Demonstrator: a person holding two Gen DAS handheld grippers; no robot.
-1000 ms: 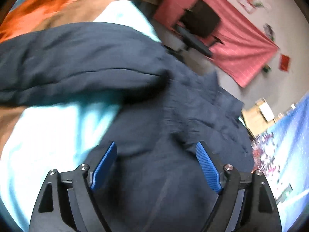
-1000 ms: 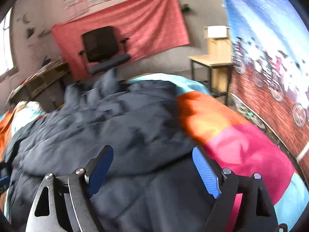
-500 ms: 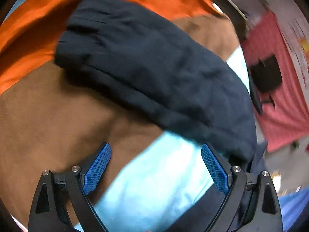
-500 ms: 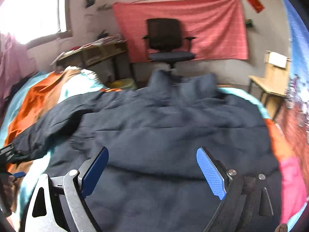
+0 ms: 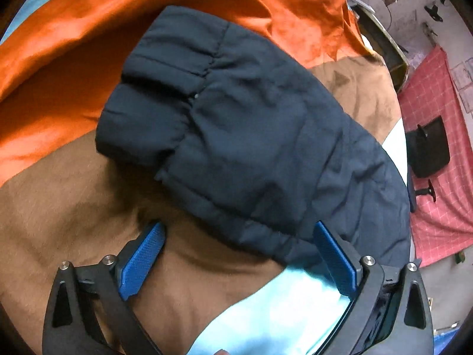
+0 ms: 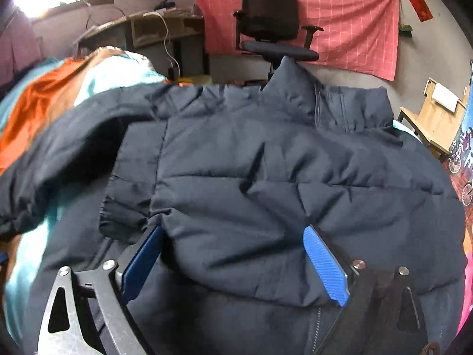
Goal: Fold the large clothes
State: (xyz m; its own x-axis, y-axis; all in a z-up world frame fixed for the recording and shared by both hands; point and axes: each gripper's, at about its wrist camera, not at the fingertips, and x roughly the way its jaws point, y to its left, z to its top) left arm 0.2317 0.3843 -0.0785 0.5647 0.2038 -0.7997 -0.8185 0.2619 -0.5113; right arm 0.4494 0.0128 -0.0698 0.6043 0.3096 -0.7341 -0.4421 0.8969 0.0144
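A dark navy padded jacket [image 6: 266,177] lies spread on a bed, collar towards the far end. One sleeve is folded across its front, the cuff [image 6: 127,183] at the left. The other sleeve [image 5: 251,148] stretches out over the bedcover, its gathered cuff [image 5: 159,97] at the upper left. My left gripper [image 5: 236,254] hovers at that sleeve's near edge, jaws still opening, nothing pressed between the blue pads. My right gripper [image 6: 233,254] hangs over the folded sleeve and jacket body, jaws also opening wide, padded cloth bulging between them but not pinched.
The bedcover has orange [image 5: 88,23], brown [image 5: 74,207] and light blue [image 5: 280,310] patches. Beyond the bed stand a black office chair [image 6: 272,29], a cluttered desk [image 6: 153,29] and a wooden stand [image 6: 437,112]. A red cloth [image 6: 340,20] hangs on the wall.
Both grippers have widened. The left view swung from the jacket body out to the sleeve and closed in on it. The right view swung left to the jacket centre and came nearer.
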